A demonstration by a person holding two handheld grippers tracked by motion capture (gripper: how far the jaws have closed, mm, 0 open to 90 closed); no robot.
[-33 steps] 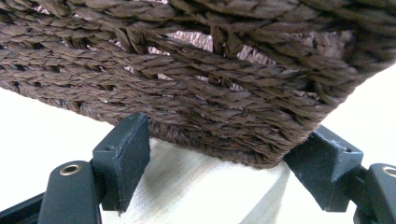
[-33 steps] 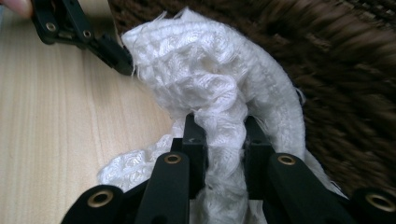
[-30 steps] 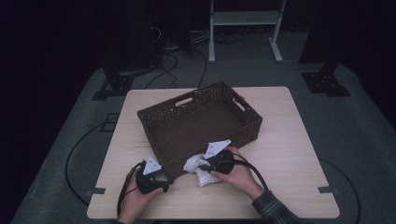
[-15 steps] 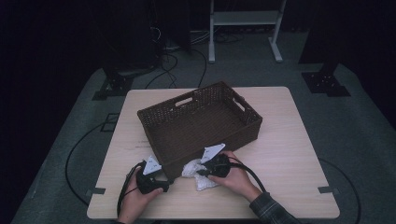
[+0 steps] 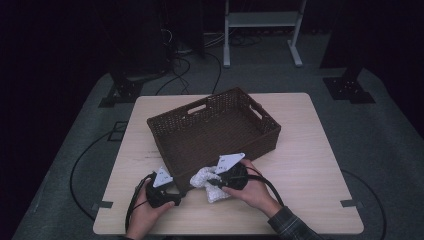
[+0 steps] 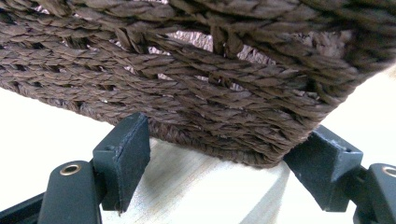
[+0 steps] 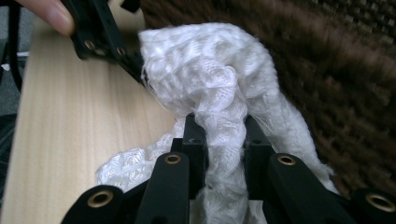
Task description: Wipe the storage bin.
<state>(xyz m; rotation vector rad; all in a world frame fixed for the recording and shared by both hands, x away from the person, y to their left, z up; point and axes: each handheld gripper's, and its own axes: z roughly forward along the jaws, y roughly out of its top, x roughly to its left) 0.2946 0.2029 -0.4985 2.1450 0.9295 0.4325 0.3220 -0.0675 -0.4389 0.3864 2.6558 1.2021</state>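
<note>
White cloth [image 7: 219, 88] pinched in right claw [image 7: 219, 140], wicker basket [image 5: 215, 127] beside

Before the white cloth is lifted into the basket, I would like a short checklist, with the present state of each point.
1. Right hand-held gripper shut on the white cloth: ok.
2. Cloth fully off the table: not ok, part of it lies on the wood.
3. Left hand-held gripper steadying the basket: cannot tell; its jaws stand wide at the bottom corner, contact unclear.
4. Basket upright on the table: ok.
5. Room inside the basket: ok, as far as the high view shows.
</note>
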